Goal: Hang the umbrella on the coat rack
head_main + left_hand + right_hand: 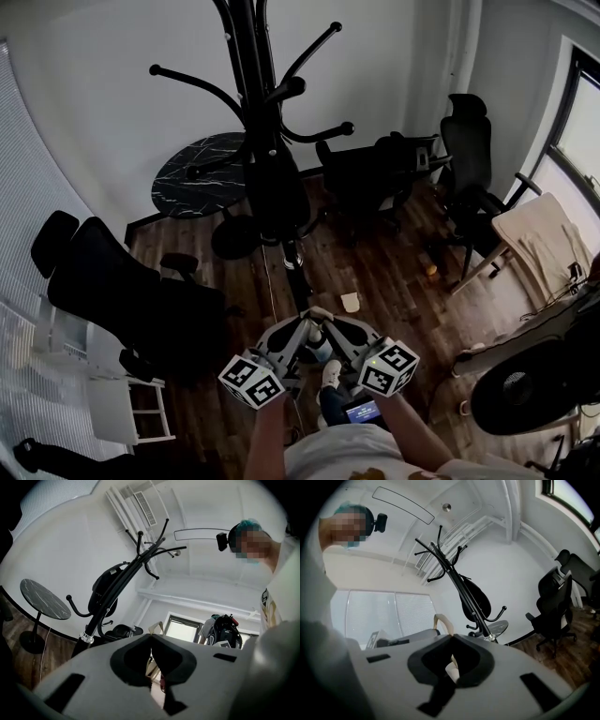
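The black coat rack [255, 84] stands in the middle of the room. A folded black umbrella [277, 192] hangs against its pole below the curved hooks. In the left gripper view the coat rack [140, 559] leans across the picture with the umbrella [105, 590] on it. The right gripper view shows the same coat rack [450, 571] and umbrella [476, 597]. My left gripper [305, 326] and right gripper [330, 328] are side by side low in the head view, well short of the rack. The left gripper [151, 638] and the right gripper [451, 639] are both shut with nothing in them.
A round dark marble table [202, 159] stands behind the rack. Black office chairs [122, 291] [469, 150] sit at left and right, and a beige chair [539, 234] at far right. A fan [516, 389] is at lower right and a scrap of paper [350, 302] on the wood floor.
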The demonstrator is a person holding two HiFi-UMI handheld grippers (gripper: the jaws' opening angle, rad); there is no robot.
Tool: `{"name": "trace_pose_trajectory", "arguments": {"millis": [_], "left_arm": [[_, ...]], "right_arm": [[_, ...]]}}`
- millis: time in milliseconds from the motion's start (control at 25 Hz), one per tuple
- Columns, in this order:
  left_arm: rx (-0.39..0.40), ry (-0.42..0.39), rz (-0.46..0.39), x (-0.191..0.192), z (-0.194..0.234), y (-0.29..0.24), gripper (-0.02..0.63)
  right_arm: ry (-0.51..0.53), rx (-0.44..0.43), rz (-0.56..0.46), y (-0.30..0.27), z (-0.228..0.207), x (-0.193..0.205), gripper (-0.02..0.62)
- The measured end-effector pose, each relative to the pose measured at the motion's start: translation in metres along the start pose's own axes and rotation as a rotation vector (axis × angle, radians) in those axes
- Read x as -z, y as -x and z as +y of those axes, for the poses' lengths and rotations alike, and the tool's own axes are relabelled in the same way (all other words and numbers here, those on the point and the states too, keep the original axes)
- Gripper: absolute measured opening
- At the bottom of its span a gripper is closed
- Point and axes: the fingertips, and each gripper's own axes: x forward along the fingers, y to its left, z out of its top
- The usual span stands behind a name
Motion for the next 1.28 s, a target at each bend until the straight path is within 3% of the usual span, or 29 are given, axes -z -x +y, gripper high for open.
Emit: {"name": "trace_pose_trajectory", "arguments": {"millis": [1280], "left_arm": [[-0.018,0.065,0.037,0.016,0.057,-0.017,0.021]], "right_arm": [[-0.028,0.053,0.064,-0.038,-0.044,0.021,0.014]]}}
